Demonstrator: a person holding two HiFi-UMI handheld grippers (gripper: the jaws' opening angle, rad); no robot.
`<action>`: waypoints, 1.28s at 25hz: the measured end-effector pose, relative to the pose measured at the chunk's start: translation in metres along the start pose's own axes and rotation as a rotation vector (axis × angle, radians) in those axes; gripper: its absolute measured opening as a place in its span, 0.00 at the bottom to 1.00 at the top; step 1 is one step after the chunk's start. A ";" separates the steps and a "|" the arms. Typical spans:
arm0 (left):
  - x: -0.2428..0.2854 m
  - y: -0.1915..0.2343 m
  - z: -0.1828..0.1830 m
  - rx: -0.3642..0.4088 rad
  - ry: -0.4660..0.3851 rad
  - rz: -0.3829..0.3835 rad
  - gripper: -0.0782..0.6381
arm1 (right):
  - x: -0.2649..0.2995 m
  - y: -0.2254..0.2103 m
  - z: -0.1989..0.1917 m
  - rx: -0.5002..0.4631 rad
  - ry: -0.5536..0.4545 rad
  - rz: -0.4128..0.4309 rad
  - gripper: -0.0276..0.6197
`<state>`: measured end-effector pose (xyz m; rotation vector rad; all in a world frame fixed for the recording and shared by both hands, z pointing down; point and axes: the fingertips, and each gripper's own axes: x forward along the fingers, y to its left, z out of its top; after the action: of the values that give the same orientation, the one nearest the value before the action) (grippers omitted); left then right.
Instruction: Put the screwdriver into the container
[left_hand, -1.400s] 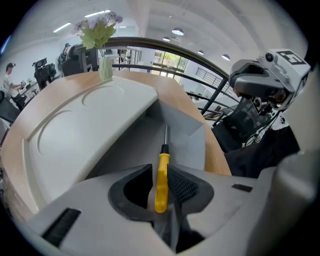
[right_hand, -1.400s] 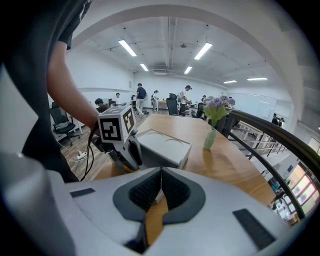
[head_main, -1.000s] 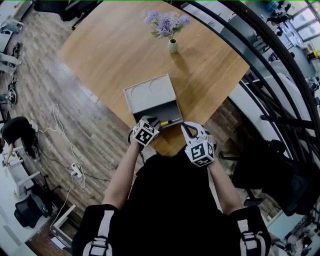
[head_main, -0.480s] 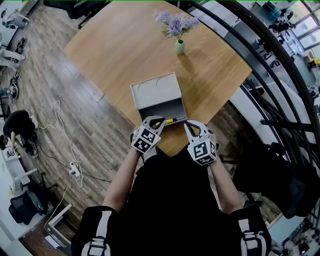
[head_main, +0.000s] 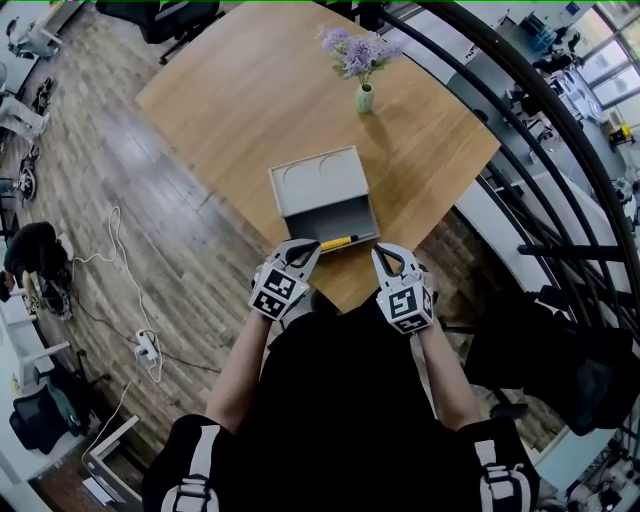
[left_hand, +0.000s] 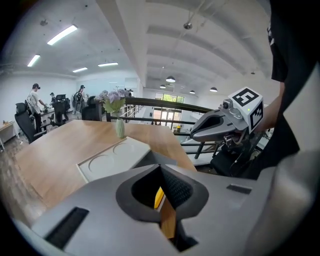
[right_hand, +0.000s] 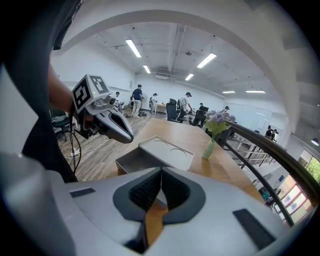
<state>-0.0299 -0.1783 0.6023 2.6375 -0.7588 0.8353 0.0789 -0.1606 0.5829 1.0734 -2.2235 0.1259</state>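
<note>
— Two grippers sit low in the middle of the head view. Where's the screwdriver (head_main: 338, 242)?

— It lies inside the container (head_main: 318, 180), in the open compartment at its lower end, close against the near wall. The task looks done to me.

— Which way does it run?

— Its long axis goes across the frame, left to right, rising slightly rightward. The yellow part is at the left and the dark part at the right. I can't say which end is the tip.

— And the left gripper (head_main: 303, 246)?

— It's just lower left of the yellow end, near it but apart. The right gripper (head_main: 386, 252) sits further right, by the lower edge of the table (head_main: 250, 90).

— Left gripper view?

— The jaws are pressed together with nothing pinched. A yellow sliver shows through the gap beneath them, low centre. I judge that's the screwdriver lying beyond.

— Right gripper view?

— These jaws are pressed together too, and empty. The container is at centre frame, its open compartment toward the lower left.

— What could go wrong?

— The container stands near the table's edge. A careless sweep of the left gripper could bump its near wall and shove it, or hook the screwdriver and flick it out.
</note>
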 end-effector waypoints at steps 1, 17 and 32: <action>-0.006 -0.001 -0.001 0.001 -0.007 0.001 0.14 | -0.002 0.003 0.001 0.003 0.001 -0.006 0.08; -0.059 -0.008 -0.015 0.008 -0.084 -0.005 0.14 | -0.019 0.024 0.017 -0.015 -0.002 -0.093 0.08; -0.086 -0.029 -0.027 0.020 -0.111 -0.036 0.14 | -0.046 0.056 0.024 0.005 -0.050 -0.150 0.08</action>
<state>-0.0860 -0.1094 0.5691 2.7259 -0.7314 0.6958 0.0466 -0.1015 0.5475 1.2541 -2.1786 0.0408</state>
